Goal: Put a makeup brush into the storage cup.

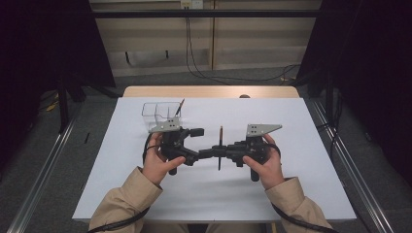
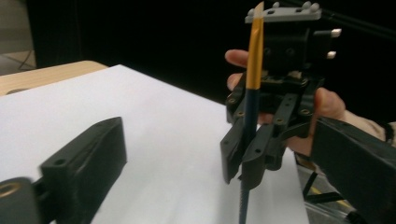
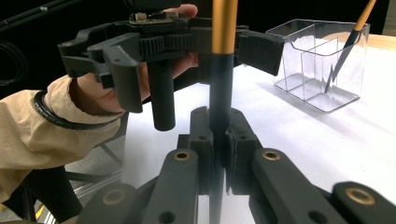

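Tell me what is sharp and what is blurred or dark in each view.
High view: even light on the white table, dark surroundings at both sides. Left gripper view: the brush and right gripper are fairly sharp, the near left fingers soft. Right gripper view: the near fingers and brush are blurred, and the clear box casts a faint shadow.

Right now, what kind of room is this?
Probably a lab set up for recording: dark curtains hang around a white-topped table, metal rails run along the floor, and cables trail behind.
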